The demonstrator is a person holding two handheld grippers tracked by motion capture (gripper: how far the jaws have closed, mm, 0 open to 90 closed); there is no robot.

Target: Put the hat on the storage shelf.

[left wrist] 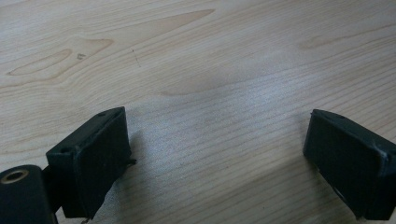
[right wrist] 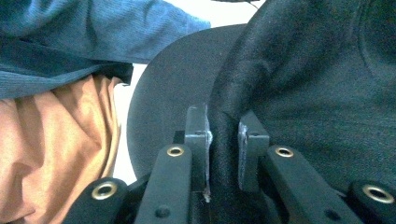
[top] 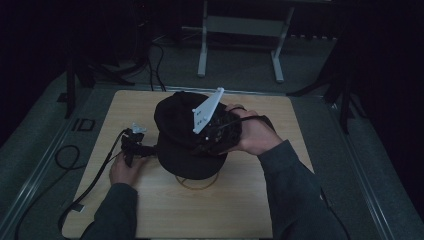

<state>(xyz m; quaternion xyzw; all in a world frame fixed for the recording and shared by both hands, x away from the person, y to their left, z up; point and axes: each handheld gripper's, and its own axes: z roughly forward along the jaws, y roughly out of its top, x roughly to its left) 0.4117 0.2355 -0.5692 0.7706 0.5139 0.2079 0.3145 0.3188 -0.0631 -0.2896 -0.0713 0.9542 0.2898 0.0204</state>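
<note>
one black fabric cap with a stiff brim [top: 187, 135] is sitting mid-table on the light wooden table [top: 240, 200], its brim pointing toward the person, long axis running near to far. the right gripper [right wrist: 225, 140] is pinching a fold of the cap's crown. the left gripper [left wrist: 217, 154] is lying released beside it, jaws wide apart

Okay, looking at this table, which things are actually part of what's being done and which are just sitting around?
In use:
black cap, pinched at a fold by the right gripper
left gripper, open over bare table
ring-shaped stand under the cap

Lying about:
white frame on the floor behind
</note>
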